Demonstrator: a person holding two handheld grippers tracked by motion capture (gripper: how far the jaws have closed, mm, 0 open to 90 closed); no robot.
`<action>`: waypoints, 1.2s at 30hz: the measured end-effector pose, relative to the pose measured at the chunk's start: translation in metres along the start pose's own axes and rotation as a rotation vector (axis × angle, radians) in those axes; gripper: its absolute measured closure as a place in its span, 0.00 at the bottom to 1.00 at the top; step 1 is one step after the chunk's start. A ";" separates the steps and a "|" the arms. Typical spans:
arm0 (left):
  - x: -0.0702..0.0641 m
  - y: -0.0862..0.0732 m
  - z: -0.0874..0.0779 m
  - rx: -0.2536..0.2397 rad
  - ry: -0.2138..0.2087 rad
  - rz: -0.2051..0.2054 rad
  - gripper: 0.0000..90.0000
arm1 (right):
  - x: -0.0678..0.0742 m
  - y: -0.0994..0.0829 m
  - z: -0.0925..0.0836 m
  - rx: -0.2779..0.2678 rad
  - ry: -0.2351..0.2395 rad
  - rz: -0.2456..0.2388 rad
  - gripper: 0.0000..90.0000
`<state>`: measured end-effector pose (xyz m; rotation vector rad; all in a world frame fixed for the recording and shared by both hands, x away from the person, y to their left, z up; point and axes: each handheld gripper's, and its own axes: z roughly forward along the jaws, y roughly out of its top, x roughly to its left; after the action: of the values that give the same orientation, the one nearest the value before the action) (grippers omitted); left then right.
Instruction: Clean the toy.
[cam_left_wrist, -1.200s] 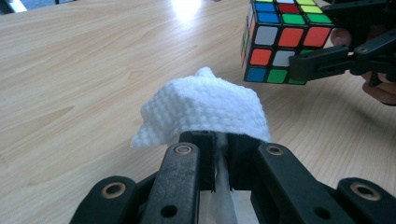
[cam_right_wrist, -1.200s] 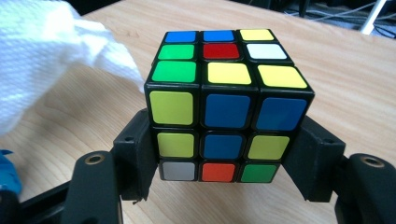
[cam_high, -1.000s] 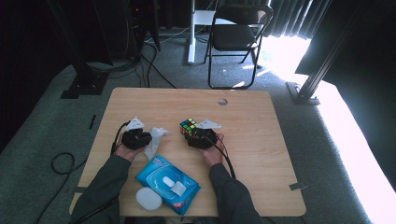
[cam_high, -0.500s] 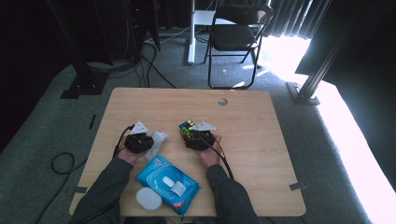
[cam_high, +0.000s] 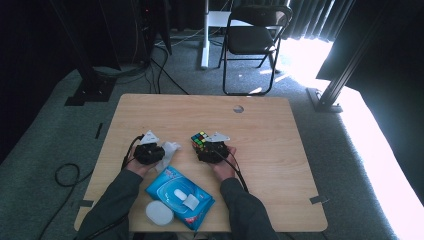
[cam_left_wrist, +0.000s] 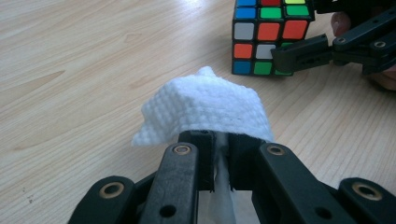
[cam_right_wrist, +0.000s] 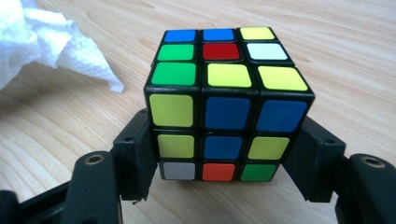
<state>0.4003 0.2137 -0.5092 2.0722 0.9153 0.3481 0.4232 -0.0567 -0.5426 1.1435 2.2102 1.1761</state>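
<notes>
A scrambled colour cube stands on the wooden table, and my right gripper is shut on its lower sides. From above, the cube sits just ahead of that gripper. My left gripper is shut on a folded white wipe held just above the tabletop. In the high view the left gripper lies left of the cube, with the wipe sticking out on its right. The cube and the right gripper's fingers show at the top right of the left gripper view.
A blue pack of wet wipes lies near the table's front edge between the forearms, with a round white lid at its left. A small round hole is in the tabletop near the far edge. A folding chair stands beyond the table.
The left hand with the wipe has crept slightly towards the person. The right gripper and the cube have stayed put.
</notes>
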 end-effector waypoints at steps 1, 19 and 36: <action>0.000 0.000 0.000 0.000 0.000 0.001 0.92 | -0.001 -0.001 0.000 0.012 0.011 0.007 0.38; 0.002 -0.001 0.000 -0.007 0.002 -0.015 0.90 | -0.010 0.014 -0.034 -0.098 0.051 -0.029 0.26; 0.002 -0.002 0.002 -0.004 -0.003 -0.018 0.89 | -0.032 0.025 -0.022 -0.055 0.009 0.091 0.51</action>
<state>0.4023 0.2144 -0.5120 2.0588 0.9304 0.3370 0.4396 -0.0856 -0.5105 1.2295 2.1388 1.2736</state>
